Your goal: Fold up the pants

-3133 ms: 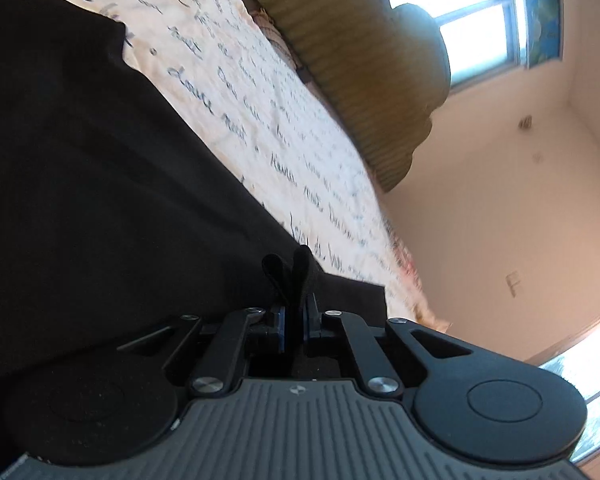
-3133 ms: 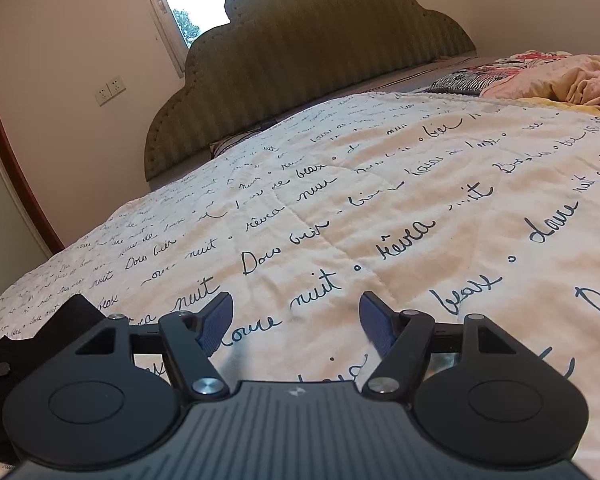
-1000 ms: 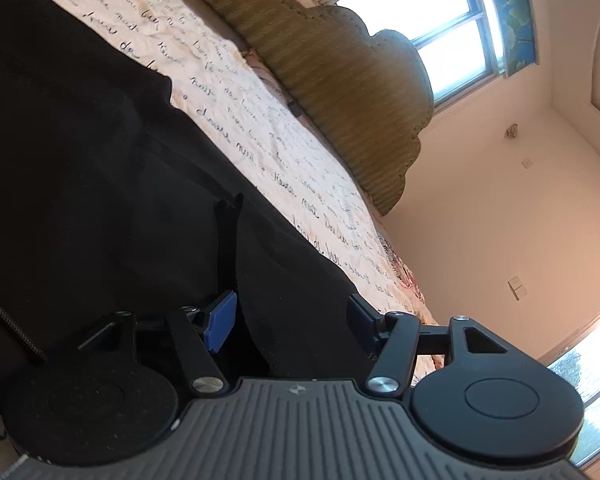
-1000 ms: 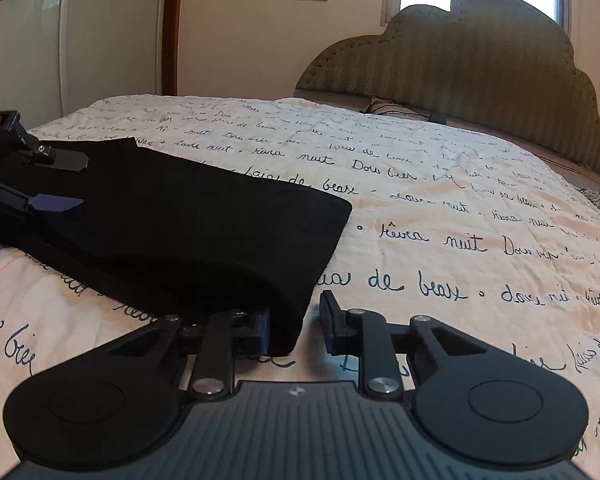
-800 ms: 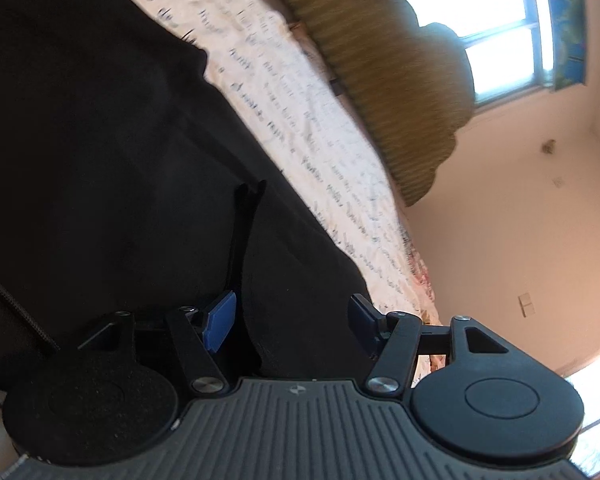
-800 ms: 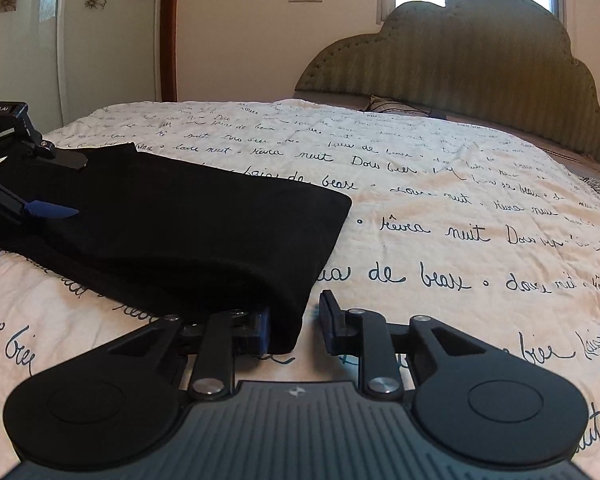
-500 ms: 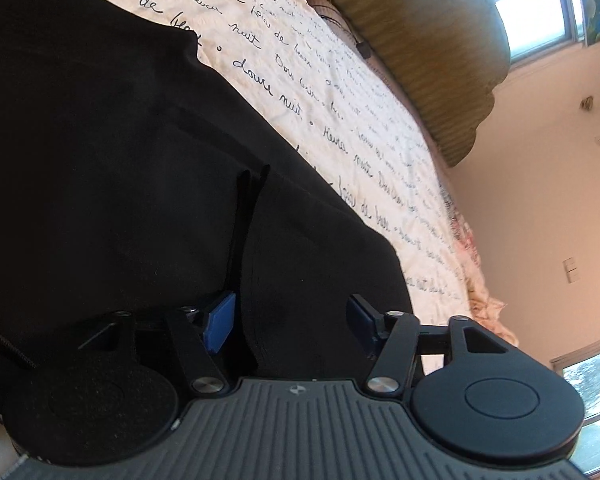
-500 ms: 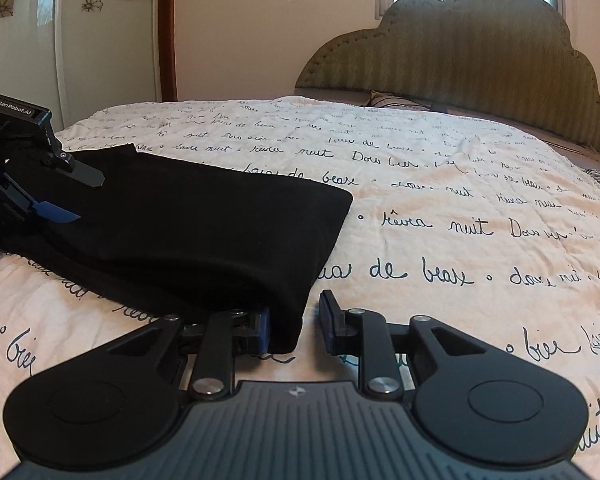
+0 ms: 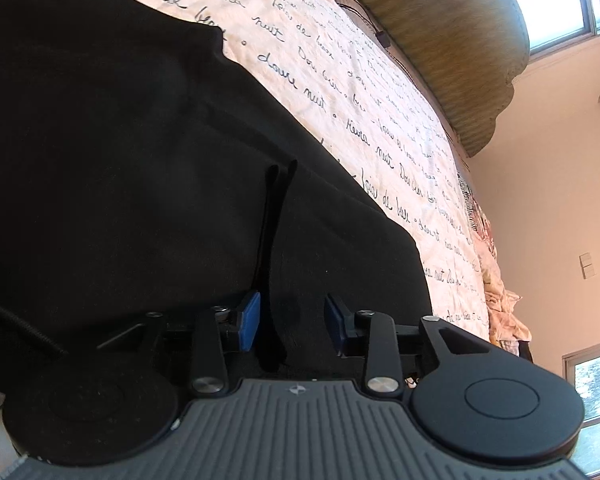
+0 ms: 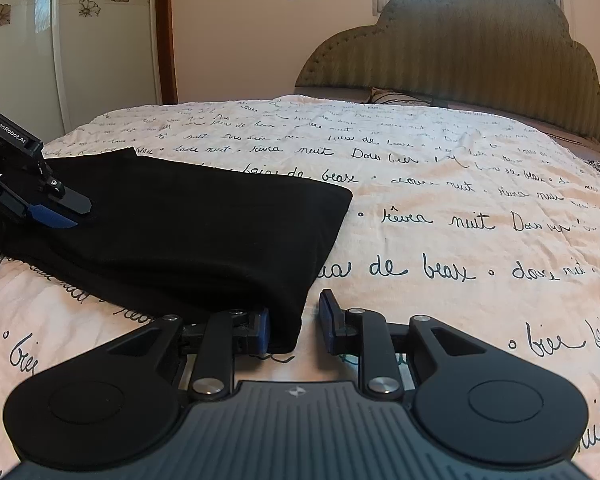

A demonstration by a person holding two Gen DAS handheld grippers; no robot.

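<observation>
The black pants (image 10: 188, 224) lie folded on the bed (image 10: 440, 208) near its side edge, and both tongs, left (image 9: 291, 326) and right (image 10: 293, 325), are spread around cloth edges, probably ready to pinch for another fold.

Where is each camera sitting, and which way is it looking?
Left wrist: rides the left gripper, tilted sideways low over the folded black fabric pants, facing the olive padded headboard; its open blue-padded fingers show.
Right wrist: rides the right gripper at the pants' near corner, level, looking up the cream script-printed bedspread; its open fingers show, plus the left gripper at far left.
Shared: pants, bedspread, headboard.
</observation>
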